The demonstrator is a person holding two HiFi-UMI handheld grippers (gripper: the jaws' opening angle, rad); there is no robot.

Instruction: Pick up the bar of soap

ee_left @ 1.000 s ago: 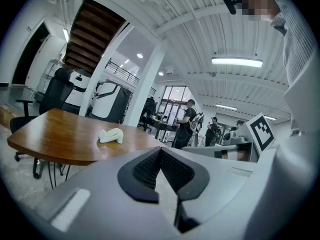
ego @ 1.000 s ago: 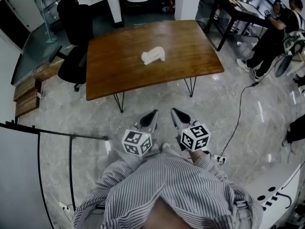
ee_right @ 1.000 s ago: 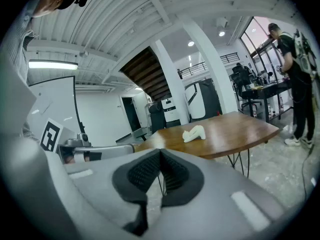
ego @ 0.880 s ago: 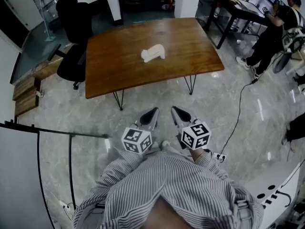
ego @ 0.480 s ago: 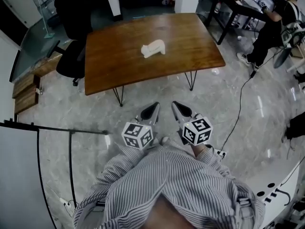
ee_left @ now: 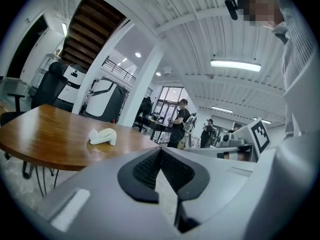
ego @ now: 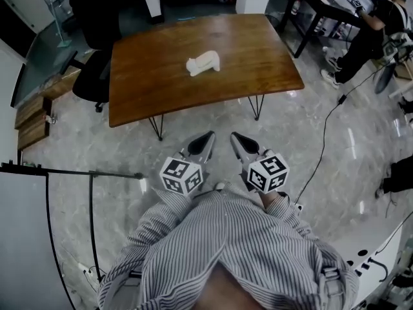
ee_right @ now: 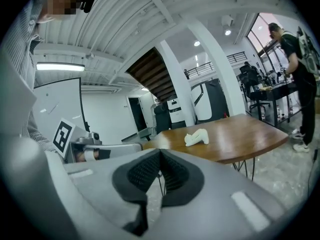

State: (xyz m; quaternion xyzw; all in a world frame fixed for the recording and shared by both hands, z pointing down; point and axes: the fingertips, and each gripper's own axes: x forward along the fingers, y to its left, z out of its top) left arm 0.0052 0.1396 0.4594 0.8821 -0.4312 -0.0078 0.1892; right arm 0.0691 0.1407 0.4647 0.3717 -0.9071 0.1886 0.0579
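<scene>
A pale, lumpy bar of soap (ego: 202,63) lies near the middle of a brown wooden table (ego: 161,89). It also shows on the table in the left gripper view as the soap (ee_left: 103,136) and in the right gripper view as the soap (ee_right: 197,137). My left gripper (ego: 208,138) and right gripper (ego: 235,137) hang side by side over the floor, well short of the table's near edge. Both are shut with nothing between the jaws. The left gripper (ee_left: 161,151) and right gripper (ee_right: 160,154) show their pads pressed together.
A black office chair (ego: 93,76) stands at the table's left end. A person (ego: 368,41) stands at a dark desk (ego: 322,8) at the far right. A black cable (ego: 322,147) runs across the marble floor on the right. A white partition panel (ego: 26,237) is at the left.
The view has shifted a little towards the table, which now sits slightly higher and further left in the head view. Both grippers stay shut and close to the body.
</scene>
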